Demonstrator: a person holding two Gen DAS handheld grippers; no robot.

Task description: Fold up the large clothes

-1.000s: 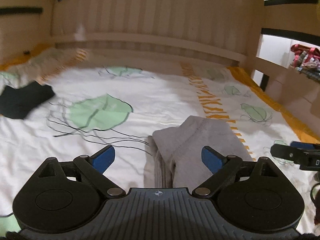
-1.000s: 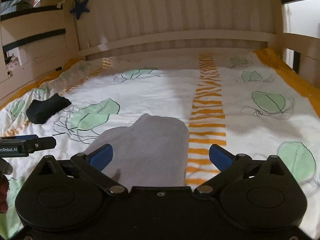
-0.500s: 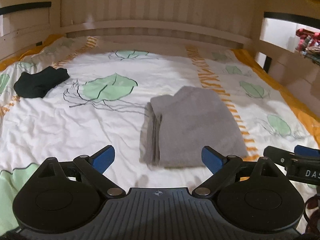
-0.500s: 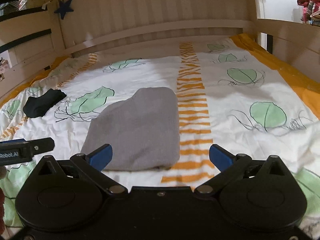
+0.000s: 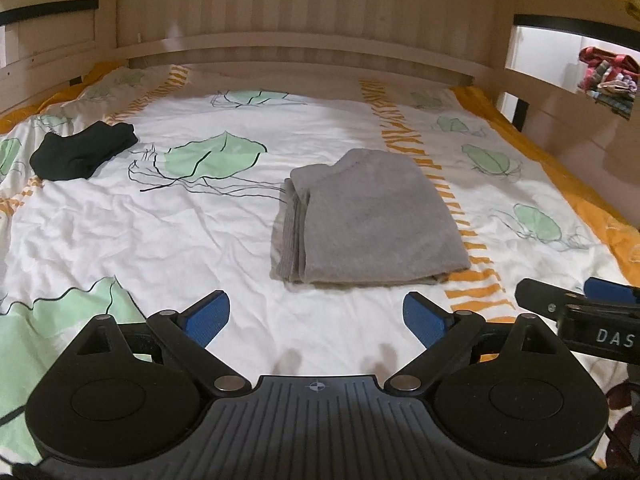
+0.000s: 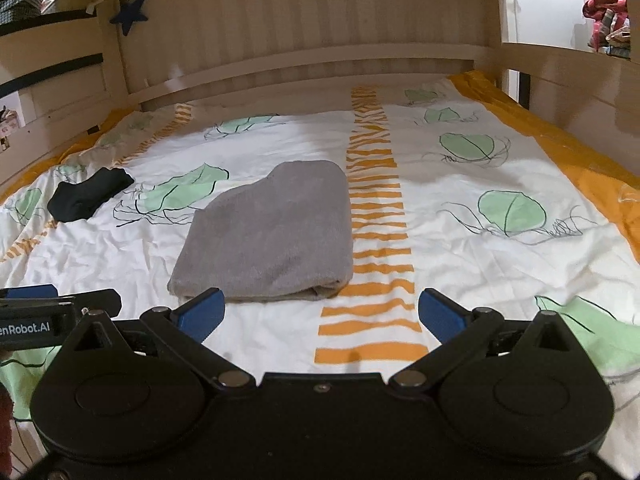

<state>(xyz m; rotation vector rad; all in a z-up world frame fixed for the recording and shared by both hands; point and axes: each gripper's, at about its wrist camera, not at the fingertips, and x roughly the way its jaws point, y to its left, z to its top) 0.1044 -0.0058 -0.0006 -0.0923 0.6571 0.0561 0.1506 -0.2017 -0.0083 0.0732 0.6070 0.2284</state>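
Note:
A grey garment [image 5: 368, 220] lies folded into a thick rectangle on the bed, its layered edges on the left side. The right wrist view shows the same grey garment [image 6: 272, 236] just ahead and left of centre. My left gripper [image 5: 316, 316] hangs open above the sheet, short of the garment's near edge, holding nothing. My right gripper [image 6: 320, 314] is open too and holds nothing, with its left fingertip close to the garment's near edge. Each gripper shows at the edge of the other's view.
A small black garment [image 5: 82, 150] lies bunched at the far left of the bed [image 6: 480, 248]. Wooden slatted walls and rails [image 5: 304, 12] enclose the bed on three sides. A dark blue star [image 6: 129, 13] hangs at the back left. Colourful clothes [image 5: 606, 76] sit beyond the right rail.
Both grippers have drawn back and up from the grey garment, which now lies whole in view further ahead. Both stay open.

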